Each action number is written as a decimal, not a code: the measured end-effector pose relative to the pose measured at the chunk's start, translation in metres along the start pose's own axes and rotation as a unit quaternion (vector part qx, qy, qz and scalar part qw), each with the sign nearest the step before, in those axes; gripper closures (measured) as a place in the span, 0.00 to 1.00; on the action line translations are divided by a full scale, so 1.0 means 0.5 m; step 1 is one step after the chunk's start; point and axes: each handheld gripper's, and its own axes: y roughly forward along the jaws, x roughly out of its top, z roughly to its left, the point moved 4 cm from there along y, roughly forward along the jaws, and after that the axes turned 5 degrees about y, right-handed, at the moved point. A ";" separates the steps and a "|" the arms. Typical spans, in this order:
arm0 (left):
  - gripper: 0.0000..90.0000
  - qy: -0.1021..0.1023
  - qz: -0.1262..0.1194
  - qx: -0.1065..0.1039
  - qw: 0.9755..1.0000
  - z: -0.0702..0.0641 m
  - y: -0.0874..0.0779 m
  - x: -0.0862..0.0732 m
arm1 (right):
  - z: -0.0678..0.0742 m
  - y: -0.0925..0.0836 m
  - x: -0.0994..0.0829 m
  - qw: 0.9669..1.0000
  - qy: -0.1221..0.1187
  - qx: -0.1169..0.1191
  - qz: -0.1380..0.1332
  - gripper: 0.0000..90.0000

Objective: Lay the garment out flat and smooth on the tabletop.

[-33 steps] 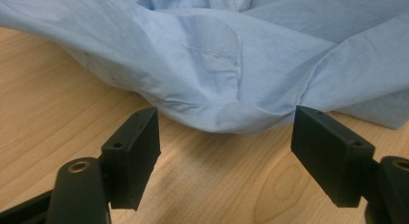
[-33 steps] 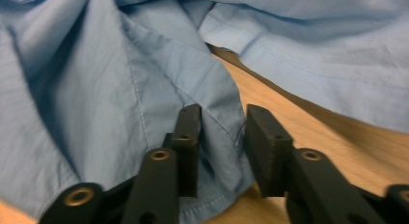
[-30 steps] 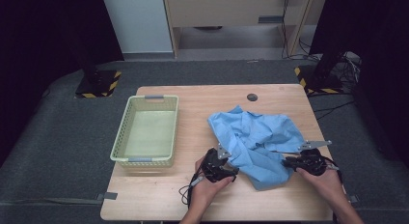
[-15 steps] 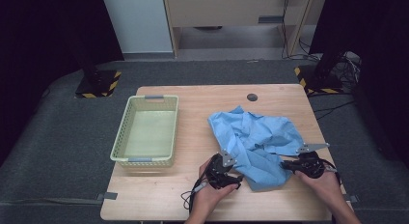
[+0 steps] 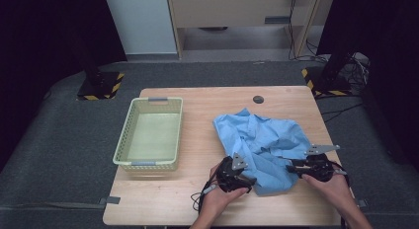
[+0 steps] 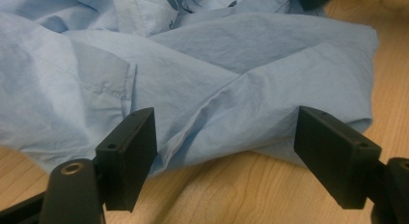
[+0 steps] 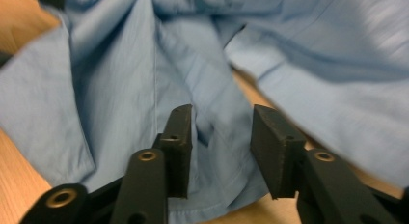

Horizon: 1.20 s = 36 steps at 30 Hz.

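Left gripper view: shirt (image 6: 202, 84) just beyond left claw (image 6: 224, 159).

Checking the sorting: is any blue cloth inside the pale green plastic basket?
No, the pale green plastic basket holds nothing; the crumpled blue cloth lies on the wooden table beside it.

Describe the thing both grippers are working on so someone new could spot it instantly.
Start at the wooden table. A pale green basket sits on its left half; on the right half lies a crumpled light blue shirt, its near edge between the left gripper and right gripper. It is the only soft, blue thing there.
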 end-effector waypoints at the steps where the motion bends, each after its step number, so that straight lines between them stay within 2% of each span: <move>1: 0.27 0.003 0.002 -0.001 1.000 0.000 0.003 0.000 | -0.004 -0.004 0.005 1.000 0.001 0.000 -0.007 0.72; 4: 0.31 0.010 0.012 -0.001 1.000 0.000 0.011 -0.002 | -0.021 -0.012 0.022 1.000 0.006 -0.002 -0.025 0.79; 6: 0.34 0.011 0.018 0.001 1.000 0.001 0.014 -0.006 | -0.033 -0.010 0.030 1.000 0.008 -0.014 -0.025 0.83; 9: 0.37 0.011 0.025 0.003 1.000 0.006 0.018 -0.014 | -0.048 0.005 0.040 0.999 0.012 -0.031 -0.018 0.83; 12: 0.41 0.007 0.029 0.003 1.000 0.010 0.022 -0.020 | -0.056 0.030 0.048 0.999 0.020 -0.041 -0.005 0.74; 18: 0.50 0.016 0.034 0.009 0.999 0.012 0.029 -0.023 | -0.046 0.070 0.061 0.998 0.032 -0.048 0.005 0.61; 21: 0.55 0.024 0.035 0.014 0.999 0.014 0.031 -0.026 | -0.046 0.090 0.064 0.997 0.047 -0.058 0.014 0.57; 25: 0.65 0.031 0.035 0.025 0.999 0.015 0.031 -0.025 | -0.043 0.110 0.062 0.996 0.052 -0.066 0.024 0.55; 27: 0.73 0.029 0.032 0.029 0.999 0.017 0.031 -0.025 | -0.042 0.112 0.062 0.996 0.047 -0.070 0.022 0.55; 32: 0.89 0.023 0.029 0.034 0.999 0.021 0.029 -0.026 | -0.037 0.109 0.055 0.996 0.021 -0.078 0.022 0.65; 36: 0.96 0.027 0.030 0.033 0.999 0.020 0.025 -0.027 | -0.042 0.104 0.047 0.997 0.019 -0.073 0.005 0.76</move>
